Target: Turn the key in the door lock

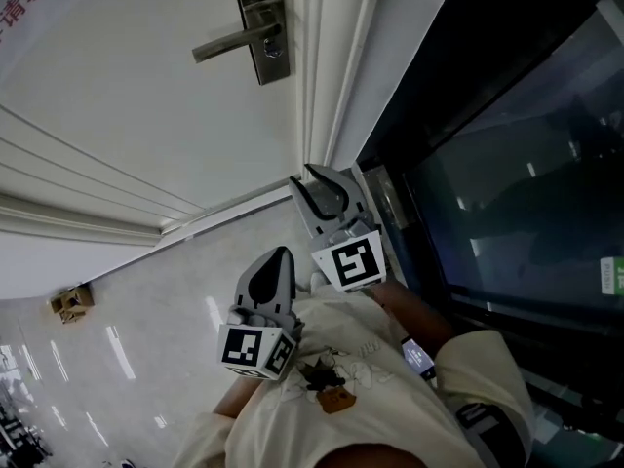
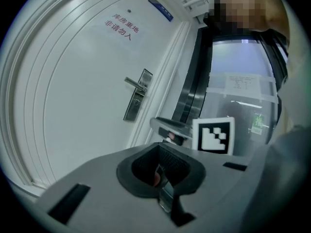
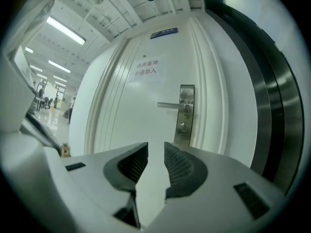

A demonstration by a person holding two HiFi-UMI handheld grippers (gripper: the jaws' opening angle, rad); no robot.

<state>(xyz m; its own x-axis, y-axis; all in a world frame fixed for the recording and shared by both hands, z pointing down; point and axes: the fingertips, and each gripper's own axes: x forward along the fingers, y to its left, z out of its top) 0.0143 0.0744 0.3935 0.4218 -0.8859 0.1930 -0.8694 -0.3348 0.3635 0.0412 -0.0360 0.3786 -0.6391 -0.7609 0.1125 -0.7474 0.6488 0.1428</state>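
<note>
The white door (image 1: 117, 86) fills the upper left of the head view, and the lock plate (image 1: 263, 27) sits on it close to the frame edge, with the lever handle (image 1: 234, 42) pointing away from that edge and the round lock cylinder (image 1: 274, 51) just under the handle. Whether a key is in the cylinder is too small to tell. Both grippers are held low in front of the person's body, well apart from the lock and touching nothing. The left gripper (image 1: 276, 264) has its fingers (image 2: 141, 166) brought together; in the left gripper view a small reddish spot and a shiny strip show in the seam between them, and I cannot say what these are. The right gripper (image 1: 310, 185) is a little more forward, near the foot of the door frame, and its fingers (image 3: 182, 166) stand apart with a moderate gap that has nothing inside; through this gap only the door surface is seen, and the lock plate is above it. The marker cube (image 2: 214, 135) of the right gripper is seen beside the left one. A paper notice (image 3: 146, 68) with red characters is on the door above the handle. On the pale glossy floor (image 1: 175, 300) a small brown object (image 1: 71, 302) lies next to the door, and a dark glass panel (image 1: 526, 164) is on the right side
</note>
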